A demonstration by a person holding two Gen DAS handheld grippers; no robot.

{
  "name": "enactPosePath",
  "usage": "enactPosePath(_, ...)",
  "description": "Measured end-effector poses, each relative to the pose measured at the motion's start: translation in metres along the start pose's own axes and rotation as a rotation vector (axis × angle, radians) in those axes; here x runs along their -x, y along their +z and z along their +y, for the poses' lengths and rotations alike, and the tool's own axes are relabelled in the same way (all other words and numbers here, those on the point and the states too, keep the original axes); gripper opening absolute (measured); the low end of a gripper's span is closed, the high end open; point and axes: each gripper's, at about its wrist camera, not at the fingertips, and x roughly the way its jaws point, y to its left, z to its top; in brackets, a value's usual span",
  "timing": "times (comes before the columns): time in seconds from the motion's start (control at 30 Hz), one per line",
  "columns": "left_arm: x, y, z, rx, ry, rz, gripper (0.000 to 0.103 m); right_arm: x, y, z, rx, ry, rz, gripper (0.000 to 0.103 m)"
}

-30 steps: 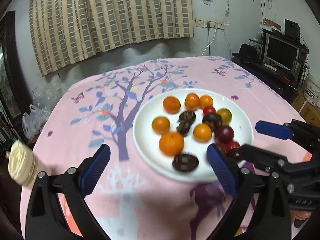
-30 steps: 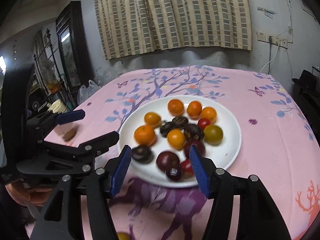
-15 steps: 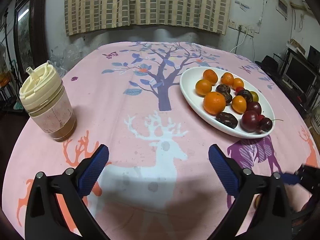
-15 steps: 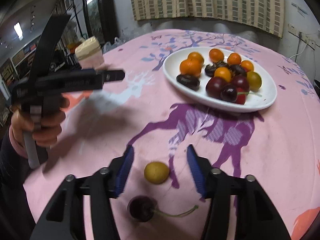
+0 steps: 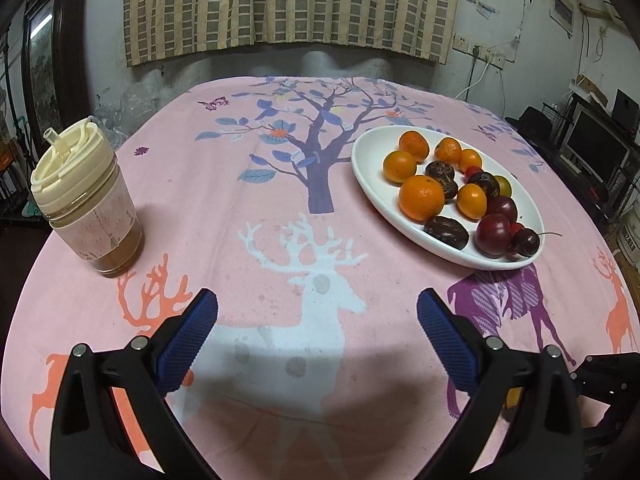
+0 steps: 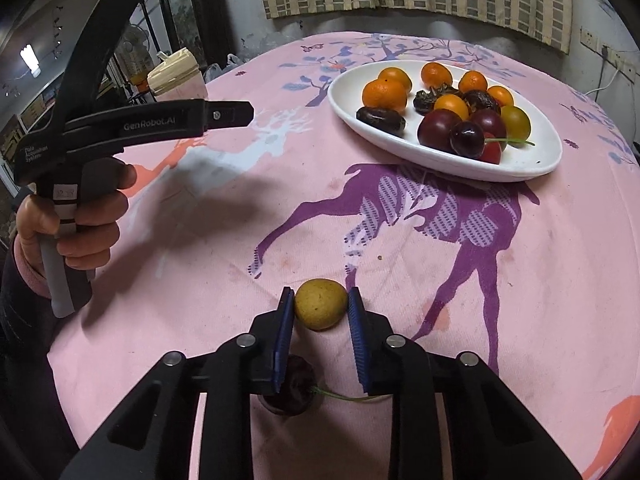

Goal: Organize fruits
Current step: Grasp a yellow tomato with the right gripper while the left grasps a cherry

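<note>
**Fruit sorting mostly done, two pieces off the plate**

Left wrist view: left tool [image 5: 316, 334] hangs released over bare pink tabletop [image 5: 256, 240], nothing between its blue pads. White plate [image 5: 372, 184] sits ahead to the right, loaded with oranges [image 5: 421, 197], dark wrinkled fruits, dark red plums [image 5: 493, 235] and a cherry at its near end. A lidded cup [image 5: 86, 196] of brown drink stands well apart on the left.

Right wrist view: right tool [image 6: 320, 308] is clenched on a small yellow fruit [image 6: 321, 303] resting on the cloth, both pads against its sides. A dark cherry [image 6: 292, 392] with a green stem lies just behind, under the tool, also off the plate [image 6: 532, 160]. Judging by this, most fruit is gathered; the yellow one is gripped but not lifted, and the cherry remains.
</note>
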Motion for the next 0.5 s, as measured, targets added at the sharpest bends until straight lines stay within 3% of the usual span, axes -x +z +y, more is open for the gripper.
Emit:
enactPosePath(0.13, 0.0, -0.001, -0.001, 0.006, -0.052, 0.016, 0.098, 0.02, 0.003, -0.018, -0.089, 0.0, -0.102, 0.027)
enactPosePath(0.23, 0.005, -0.007, -0.017, -0.036, -0.202, 0.041, 0.097, 0.037, 0.002, -0.046, -0.218, -0.035, -0.183, 0.027)
enactPosePath(0.33, 0.021, -0.021, -0.05, -0.183, -0.396, 0.05, 0.095, 0.044, -0.003, -0.07, -0.325, -0.043, -0.21, 0.027)
enactPosePath(0.37, 0.028, -0.029, -0.066, -0.267, -0.459, 0.05, 0.089, 0.045, -0.004, -0.075, -0.35, -0.045, -0.213, 0.027)
enactPosePath(0.5, 0.044, -0.06, -0.11, -0.506, -0.562, 0.07, 0.067, 0.044, -0.006, -0.083, -0.384, -0.056, -0.211, 0.028)
